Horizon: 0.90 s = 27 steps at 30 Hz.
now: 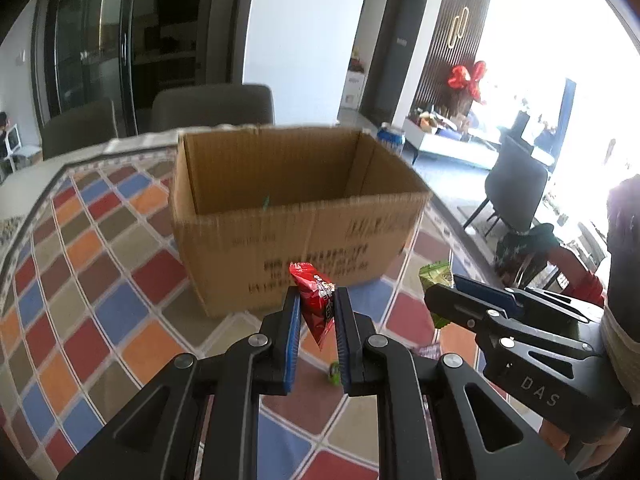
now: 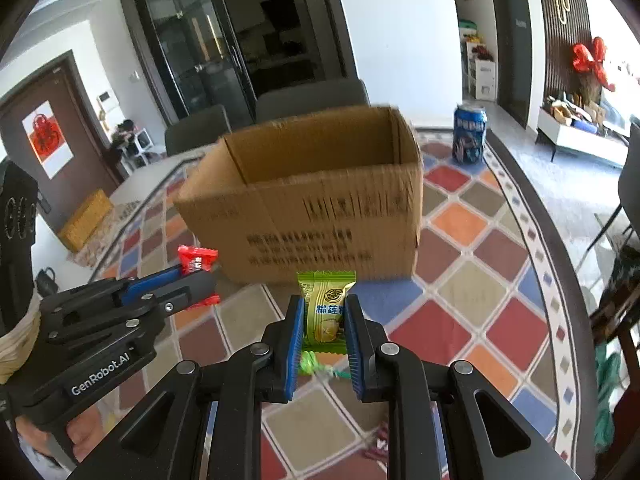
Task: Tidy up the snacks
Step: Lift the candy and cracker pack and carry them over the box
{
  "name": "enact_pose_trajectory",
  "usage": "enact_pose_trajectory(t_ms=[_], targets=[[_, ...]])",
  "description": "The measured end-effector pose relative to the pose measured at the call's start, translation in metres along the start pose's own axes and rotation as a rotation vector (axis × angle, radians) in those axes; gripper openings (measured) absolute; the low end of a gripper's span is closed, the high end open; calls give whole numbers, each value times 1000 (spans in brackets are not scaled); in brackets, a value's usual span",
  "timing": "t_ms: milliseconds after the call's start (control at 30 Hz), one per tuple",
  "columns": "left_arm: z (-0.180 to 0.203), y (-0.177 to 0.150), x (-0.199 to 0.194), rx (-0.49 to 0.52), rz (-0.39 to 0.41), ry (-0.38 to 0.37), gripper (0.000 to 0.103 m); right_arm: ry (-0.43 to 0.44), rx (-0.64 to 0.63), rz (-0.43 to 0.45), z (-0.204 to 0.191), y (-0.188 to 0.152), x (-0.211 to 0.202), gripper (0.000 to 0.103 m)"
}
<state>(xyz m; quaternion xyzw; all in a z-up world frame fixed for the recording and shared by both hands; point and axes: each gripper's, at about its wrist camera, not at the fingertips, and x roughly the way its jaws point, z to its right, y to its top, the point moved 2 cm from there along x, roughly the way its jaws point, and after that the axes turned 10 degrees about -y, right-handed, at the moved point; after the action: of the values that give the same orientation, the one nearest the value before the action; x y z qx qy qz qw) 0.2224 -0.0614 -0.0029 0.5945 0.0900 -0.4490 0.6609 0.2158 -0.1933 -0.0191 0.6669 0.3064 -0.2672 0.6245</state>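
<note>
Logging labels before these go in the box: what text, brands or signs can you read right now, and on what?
"DAS": on the right claw body.
"GenRobot.AI": on the left claw body.
Green snack packet, held in the right claw: Chinese characters, too blurred to read.
Red snack packet, held in the left claw: print unreadable.
Cardboard box: rows of black print, blurred.
Blue can: lettering unreadable.
</note>
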Motion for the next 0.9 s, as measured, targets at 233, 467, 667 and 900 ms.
enact_pose_trajectory(t_ms=[233,467,667,900], targets=[[-2,27,-9,29,55,22,17,6,-16,66,-6,32,-9,21],[-10,53,-11,47,85,46,17,7,-38,117,-12,63,-12,21],[-23,70,-3,43,86,58,17,4,-60,139,-18,87,-6,21],[-35,84,13,44,64,74,17,-10,-74,136,-18,105,11,21]])
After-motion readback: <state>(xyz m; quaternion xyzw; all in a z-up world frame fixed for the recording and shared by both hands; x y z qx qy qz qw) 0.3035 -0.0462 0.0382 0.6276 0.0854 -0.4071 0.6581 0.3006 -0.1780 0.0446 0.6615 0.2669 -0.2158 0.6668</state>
